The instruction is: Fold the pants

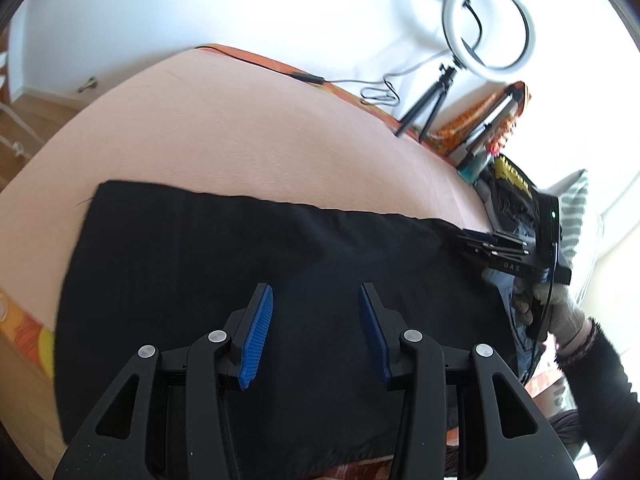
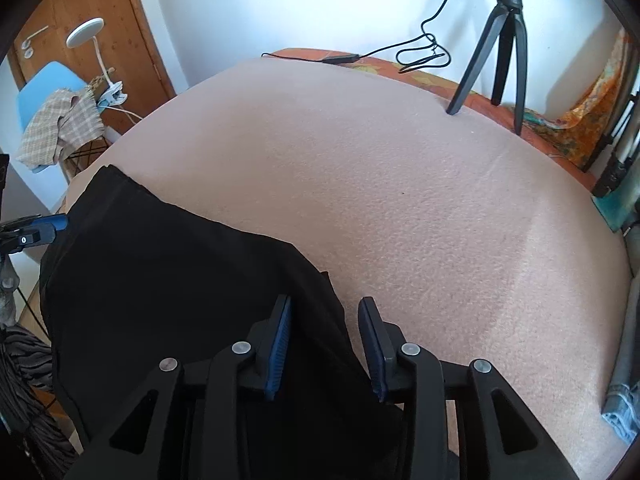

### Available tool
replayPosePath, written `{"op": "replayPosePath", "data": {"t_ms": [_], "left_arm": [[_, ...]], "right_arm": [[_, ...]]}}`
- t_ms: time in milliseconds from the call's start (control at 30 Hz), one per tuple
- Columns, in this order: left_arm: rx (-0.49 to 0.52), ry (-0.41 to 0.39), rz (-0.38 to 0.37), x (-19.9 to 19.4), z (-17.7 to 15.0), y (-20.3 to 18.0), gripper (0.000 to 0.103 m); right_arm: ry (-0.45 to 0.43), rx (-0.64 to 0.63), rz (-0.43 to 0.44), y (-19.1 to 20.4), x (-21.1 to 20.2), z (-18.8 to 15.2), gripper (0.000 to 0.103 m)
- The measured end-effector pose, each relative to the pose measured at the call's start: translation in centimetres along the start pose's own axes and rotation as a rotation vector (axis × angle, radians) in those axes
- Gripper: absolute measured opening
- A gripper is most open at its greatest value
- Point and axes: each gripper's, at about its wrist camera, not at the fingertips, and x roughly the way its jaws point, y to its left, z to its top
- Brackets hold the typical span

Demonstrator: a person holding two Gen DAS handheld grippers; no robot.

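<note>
Pants (image 1: 248, 280), black, are laid flat on the pink blanket (image 1: 240, 128); the near edge is cut off by both grippers. Left gripper (image 1: 316, 320) is held part open above the cloth, gripping nothing. Right gripper (image 2: 324, 336) is part open astride the cloth's edge; contact cannot be made out.

surface: pink blanket (image 2: 400, 200) over bed | far right: ring light (image 1: 490, 26) on black tripod (image 2: 500, 40) | far edge: black cable (image 2: 416, 54) | far left: blue chair (image 2: 44, 84) draped with checked cloth (image 2: 60, 128), wooden door (image 2: 100, 0) behind
</note>
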Motion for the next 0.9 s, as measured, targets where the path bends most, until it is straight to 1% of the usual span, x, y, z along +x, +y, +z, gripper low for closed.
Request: {"op": "replayPosePath", "data": {"t_ms": [33,67,133,200,333,433,567,667,767,833,900], "left_arm": [[-0.023,-0.012,-0.002,-0.9,-0.2,0.8,0.048],[-0.040,-0.024,-0.002,-1.5,-0.4,1.4,0.052],[-0.084,-0.051,0.000,-3.0,-0.8,2.7,0.052],[-0.136,-0.074,0.000,-4.4,-1.2,4.2,0.052],[-0.253,-0.127,0.008,-6.9,-2.4,7.3,0.052],[-0.337,-0.143,0.007,-7.9,-3.8,9.3,0.052],[-0.397,-0.140,0.014,-8.4,-5.8,10.8,0.052],[-0.443,-0.143,0.021,-8.4,-7.2,11.5,0.052],[-0.479,-0.147,0.025,-8.1,-8.4,12.1,0.052],[-0.499,-0.127,0.026,-7.5,-9.1,12.8,0.052],[-0.532,-0.107,0.007,-6.5,-9.4,13.4,0.052]], "right_arm": [[-0.011,0.008,-0.015,0.2,-0.7,-0.2,0.044],[-0.029,0.015,-0.027,0.5,-1.5,-0.4,0.046],[-0.067,0.033,-0.045,1.3,-3.4,-0.7,0.054],[-0.108,0.048,-0.051,2.1,-5.5,-1.0,0.057],[-0.166,0.078,0.002,3.9,-8.7,-2.1,0.061],[-0.188,0.094,0.053,5.2,-10.0,-3.1,0.065],[-0.185,0.103,0.089,6.3,-10.4,-4.1,0.065],[-0.181,0.088,0.085,7.0,-10.3,-4.5,0.066],[-0.181,0.092,0.102,7.4,-10.3,-4.7,0.066],[-0.183,0.098,0.115,7.5,-10.3,-4.6,0.066],[-0.187,0.098,0.121,7.7,-10.3,-4.4,0.066]]}}
